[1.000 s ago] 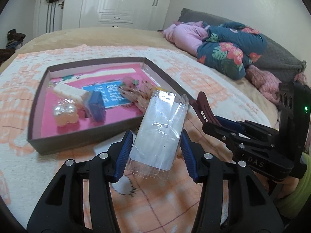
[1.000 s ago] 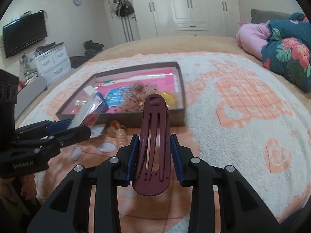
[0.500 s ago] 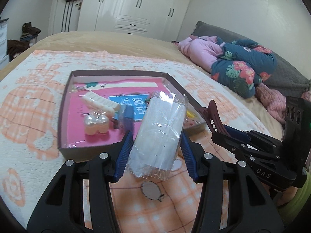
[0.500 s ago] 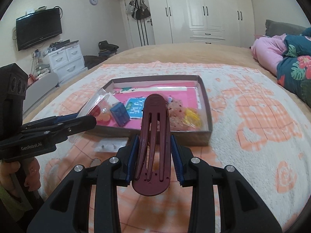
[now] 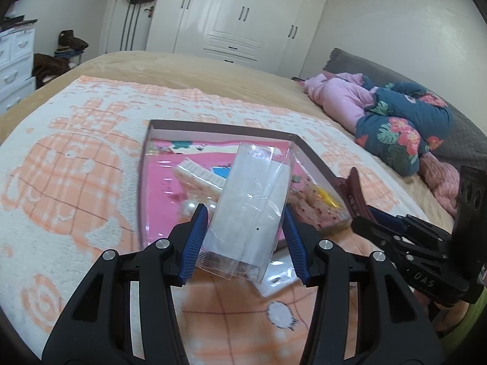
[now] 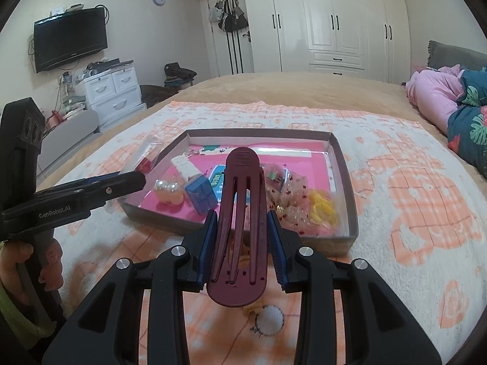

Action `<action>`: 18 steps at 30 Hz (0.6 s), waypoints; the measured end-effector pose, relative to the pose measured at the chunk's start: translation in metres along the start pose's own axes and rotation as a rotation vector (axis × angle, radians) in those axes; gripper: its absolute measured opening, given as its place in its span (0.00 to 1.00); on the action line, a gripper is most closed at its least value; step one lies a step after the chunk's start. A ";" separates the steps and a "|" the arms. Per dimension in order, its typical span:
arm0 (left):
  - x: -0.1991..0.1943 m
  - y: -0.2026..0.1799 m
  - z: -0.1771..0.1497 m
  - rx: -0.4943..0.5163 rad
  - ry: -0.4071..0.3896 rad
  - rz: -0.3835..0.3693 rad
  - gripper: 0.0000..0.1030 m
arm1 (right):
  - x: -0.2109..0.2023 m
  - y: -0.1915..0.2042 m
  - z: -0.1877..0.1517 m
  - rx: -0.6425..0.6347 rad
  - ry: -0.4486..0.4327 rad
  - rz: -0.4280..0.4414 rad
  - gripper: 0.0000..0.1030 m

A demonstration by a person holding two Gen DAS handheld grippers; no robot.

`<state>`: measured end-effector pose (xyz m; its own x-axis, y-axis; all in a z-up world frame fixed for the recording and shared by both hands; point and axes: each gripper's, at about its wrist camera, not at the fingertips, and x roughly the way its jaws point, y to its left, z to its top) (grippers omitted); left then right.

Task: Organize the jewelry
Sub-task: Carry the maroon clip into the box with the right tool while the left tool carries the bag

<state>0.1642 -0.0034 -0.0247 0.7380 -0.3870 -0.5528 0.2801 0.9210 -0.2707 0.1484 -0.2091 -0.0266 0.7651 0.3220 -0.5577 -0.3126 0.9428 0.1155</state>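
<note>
Presently, left gripper [image 5: 246, 237] fingers clamp a clear plastic box [image 5: 251, 210] at the tray's [image 6: 347, 167] 6 o'clock edge, right gripper [image 6: 242, 245] fingers clamp a maroon hair clip [image 6: 240, 225].

clear box [image 5: 252, 210]: glossy plastic | hair clip [image 6: 239, 228]: smooth plastic | blanket [image 6: 395, 213]: fuzzy cloth

White wardrobes [image 6: 331, 21], a wall-mounted TV [image 6: 70, 38] and a white dresser [image 6: 114, 91] surround the bed [image 6: 292, 88].
</note>
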 end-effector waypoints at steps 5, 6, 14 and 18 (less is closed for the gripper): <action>0.002 0.013 0.004 -0.031 -0.007 0.024 0.40 | 0.005 -0.004 0.010 0.002 -0.014 -0.009 0.31; 0.003 0.014 0.006 -0.037 -0.008 0.025 0.40 | 0.007 -0.005 0.012 0.002 -0.017 -0.012 0.31; 0.012 0.027 0.013 -0.066 -0.017 0.062 0.40 | 0.021 -0.020 0.024 0.017 -0.021 -0.034 0.31; 0.017 0.033 0.016 -0.071 -0.020 0.088 0.40 | 0.029 -0.026 0.028 0.029 -0.017 -0.047 0.31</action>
<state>0.1955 0.0210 -0.0301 0.7702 -0.3029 -0.5612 0.1699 0.9457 -0.2773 0.1950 -0.2221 -0.0227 0.7883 0.2781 -0.5489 -0.2596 0.9591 0.1130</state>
